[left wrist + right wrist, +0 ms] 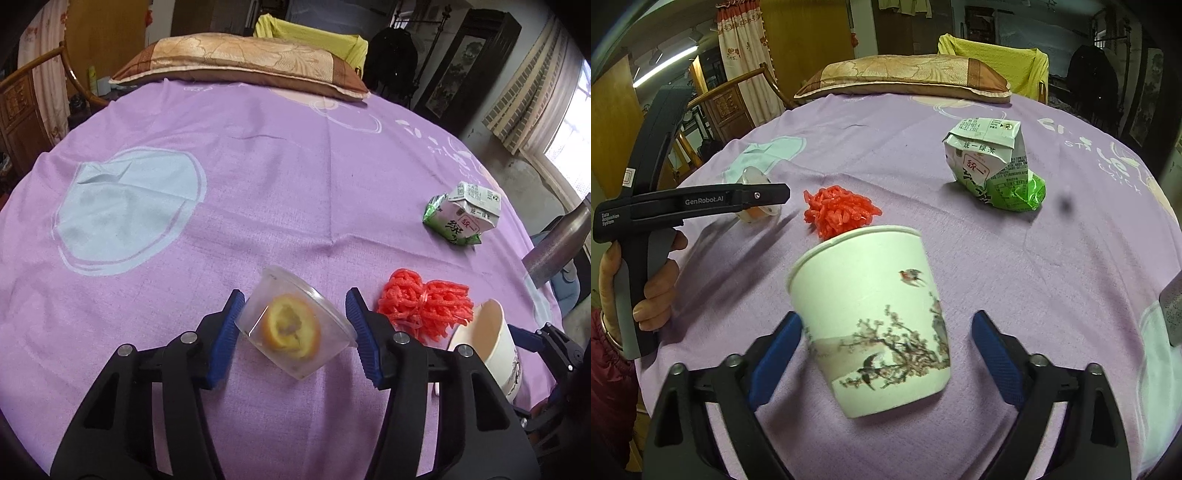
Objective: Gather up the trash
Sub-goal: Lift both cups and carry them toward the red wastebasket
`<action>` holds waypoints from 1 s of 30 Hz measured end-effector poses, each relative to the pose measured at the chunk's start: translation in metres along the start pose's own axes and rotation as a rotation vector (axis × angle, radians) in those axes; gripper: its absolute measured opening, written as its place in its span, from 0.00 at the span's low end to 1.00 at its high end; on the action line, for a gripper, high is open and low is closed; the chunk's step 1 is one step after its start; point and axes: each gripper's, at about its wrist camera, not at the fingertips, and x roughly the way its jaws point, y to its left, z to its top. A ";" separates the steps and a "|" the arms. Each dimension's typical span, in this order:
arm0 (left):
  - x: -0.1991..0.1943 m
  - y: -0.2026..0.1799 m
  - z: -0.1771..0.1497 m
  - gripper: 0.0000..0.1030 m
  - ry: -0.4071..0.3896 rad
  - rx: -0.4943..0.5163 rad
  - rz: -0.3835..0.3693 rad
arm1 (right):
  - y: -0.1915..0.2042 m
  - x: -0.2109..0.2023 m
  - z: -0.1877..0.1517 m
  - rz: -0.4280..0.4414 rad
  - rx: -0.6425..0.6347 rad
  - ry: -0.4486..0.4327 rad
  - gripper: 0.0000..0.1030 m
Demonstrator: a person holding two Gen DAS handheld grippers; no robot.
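A clear plastic cup (295,332) with an orange slice inside lies tilted on the purple cloth. My left gripper (294,299) is shut on it, with a blue pad against each side. A white paper cup (871,314) printed with birds and blossoms leans between the fingers of my right gripper (886,317). The left pad (783,350) touches it, while cloth shows between the cup and the right pad, so this gripper is open. A red mesh bundle (424,306) (840,212) lies just beyond. A crushed green tea carton (465,214) (993,162) sits farther right.
A purple cloth (258,166) covers the round surface, with a brown pillow (240,62) at its far edge and a yellow-draped chair (314,35) behind. A hand (653,295) holds the left tool's black body (701,201). A metal object (554,243) juts in at the right.
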 end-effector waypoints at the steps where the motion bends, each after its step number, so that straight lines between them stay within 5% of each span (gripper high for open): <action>1: -0.001 0.000 0.000 0.55 -0.004 0.000 0.000 | 0.000 0.000 0.000 0.004 -0.001 0.000 0.73; 8: -0.002 0.000 -0.001 0.55 -0.003 -0.002 0.010 | 0.001 -0.006 -0.001 -0.051 -0.008 -0.027 0.73; 16: -0.014 0.003 -0.003 0.55 -0.050 -0.024 -0.001 | -0.011 -0.019 0.001 -0.020 0.055 -0.061 0.73; 30: -0.087 -0.002 -0.025 0.54 -0.122 -0.057 0.024 | -0.009 -0.057 -0.009 -0.020 0.066 -0.173 0.73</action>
